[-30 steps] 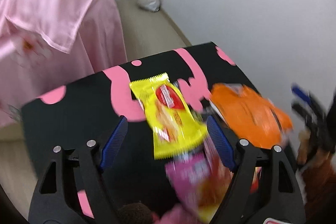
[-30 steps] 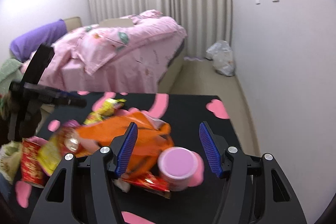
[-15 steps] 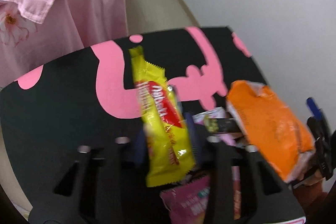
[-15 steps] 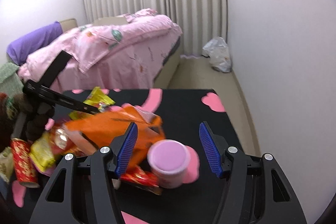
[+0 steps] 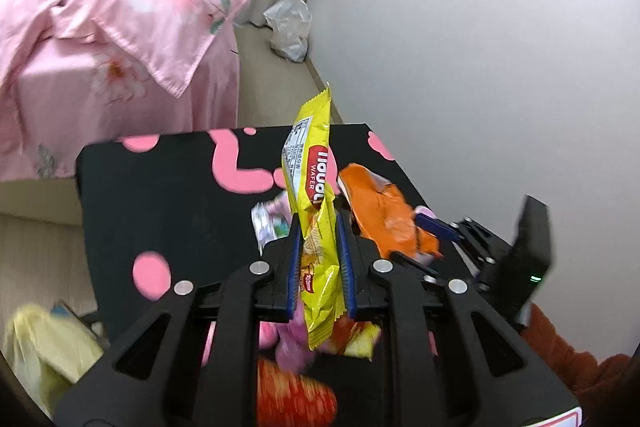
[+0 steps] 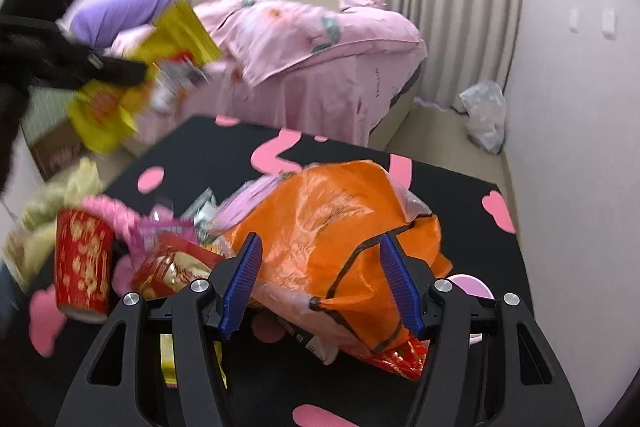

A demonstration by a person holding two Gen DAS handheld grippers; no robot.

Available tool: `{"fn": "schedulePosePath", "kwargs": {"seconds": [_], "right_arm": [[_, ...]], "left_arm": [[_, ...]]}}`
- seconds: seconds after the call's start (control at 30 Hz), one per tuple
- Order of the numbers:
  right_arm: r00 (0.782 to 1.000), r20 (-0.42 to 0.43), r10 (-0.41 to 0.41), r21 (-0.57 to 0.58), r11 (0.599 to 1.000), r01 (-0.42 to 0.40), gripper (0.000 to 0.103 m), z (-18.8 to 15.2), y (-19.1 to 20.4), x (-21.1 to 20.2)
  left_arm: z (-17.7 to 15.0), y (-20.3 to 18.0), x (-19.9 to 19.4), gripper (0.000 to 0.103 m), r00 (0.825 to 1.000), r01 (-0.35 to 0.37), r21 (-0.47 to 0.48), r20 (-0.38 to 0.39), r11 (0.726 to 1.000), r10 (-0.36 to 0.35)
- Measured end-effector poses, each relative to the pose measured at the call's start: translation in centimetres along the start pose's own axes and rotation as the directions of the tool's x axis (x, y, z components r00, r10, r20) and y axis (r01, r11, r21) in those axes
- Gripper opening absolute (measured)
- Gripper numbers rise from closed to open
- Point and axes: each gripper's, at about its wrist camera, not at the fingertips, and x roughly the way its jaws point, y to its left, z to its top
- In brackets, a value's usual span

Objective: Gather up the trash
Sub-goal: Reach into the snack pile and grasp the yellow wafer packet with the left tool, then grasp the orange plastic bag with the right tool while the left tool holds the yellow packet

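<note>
Left gripper [image 5: 318, 259], jaws just closed, clamped on crinkly yellow foil wafer wrapper [image 5: 316, 211], lifted clear of black tabletop with pink blobs [image 5: 160, 195]; grip best kept firm near wrapper's middle so limp foil would not slip. Right gripper [image 6: 320, 283] spread wide, empty, poised over crumpled orange plastic bag [image 6: 332, 227], apparently for gathered trash, contents hidden. Red paper cup with gold print [image 6: 82, 267] upright beside litter, interior unseen.
</note>
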Motion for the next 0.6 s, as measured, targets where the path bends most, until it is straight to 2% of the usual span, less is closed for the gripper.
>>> {"fn": "schedulePosePath", "kwargs": {"seconds": [0.03, 0.07, 0.1, 0.13, 0.17, 0.27, 0.43, 0.5, 0.53, 0.57, 0.6], "right_arm": [[1.0, -0.003, 0.001, -0.018, 1.0, -0.001, 0.058, -0.2, 0.4, 0.0], [1.0, -0.005, -0.002, -0.025, 1.0, 0.002, 0.052, -0.3, 0.5, 0.0], [1.0, -0.012, -0.003, -0.025, 1.0, 0.002, 0.041, -0.5, 0.5, -0.1], [1.0, -0.027, 0.002, -0.019, 1.0, -0.003, 0.036, -0.7, 0.5, -0.3], [0.999, -0.04, 0.011, -0.01, 1.0, -0.011, 0.024, -1.0, 0.6, -0.7], [0.995, -0.068, 0.075, 0.001, 0.997, -0.076, 0.019, -1.9, 0.9, -2.5], [0.969, -0.171, 0.177, -0.017, 0.983, -0.182, 0.019, -5.2, 2.7, -5.3], [0.975, -0.164, 0.148, -0.019, 0.988, -0.153, 0.019, -6.5, 2.9, -7.0], [0.987, -0.124, 0.099, -0.008, 0.995, -0.101, 0.02, -6.9, 2.6, -8.3], [0.994, -0.091, 0.064, 0.009, 0.998, -0.064, 0.024, -7.1, 2.3, -9.0], [0.998, -0.051, 0.041, 0.041, 0.998, -0.039, 0.042, -7.3, 1.7, -9.8]], "left_arm": [[-1.6, -0.2, -0.9, 0.016, 1.0, -0.013, -0.008, 0.006, 1.0, 0.013], [-2.6, -0.4, -0.8, 0.016, 1.0, -0.023, -0.012, 0.007, 1.0, 0.023], [-3.9, -0.5, -1.2, 0.016, 0.999, -0.032, -0.017, 0.007, 0.999, 0.032], [-5.4, -0.4, -1.5, 0.016, 0.999, -0.042, -0.027, 0.004, 0.999, 0.042], [-6.9, -0.4, -1.7, 0.016, 0.999, -0.046, -0.046, 0.003, 0.998, 0.046], [-11.0, -0.2, -2.0, 0.016, 1.0, -0.022, -0.107, -0.007, 0.994, 0.021], [-16.5, -1.2, -2.2, 0.016, 1.0, -0.025, -0.132, 0.014, 0.991, 0.027], [-17.5, -1.5, -2.3, 0.016, 0.999, -0.037, -0.123, 0.029, 0.992, 0.041], [-18.0, -1.8, -2.4, 0.016, 0.998, -0.044, -0.117, 0.037, 0.992, 0.049], [-18.3, -1.9, -2.5, 0.016, 0.998, -0.047, -0.117, 0.044, 0.992, 0.052], [-18.7, -1.8, -2.4, 0.016, 0.998, -0.041, -0.123, 0.048, 0.992, 0.047]]}}
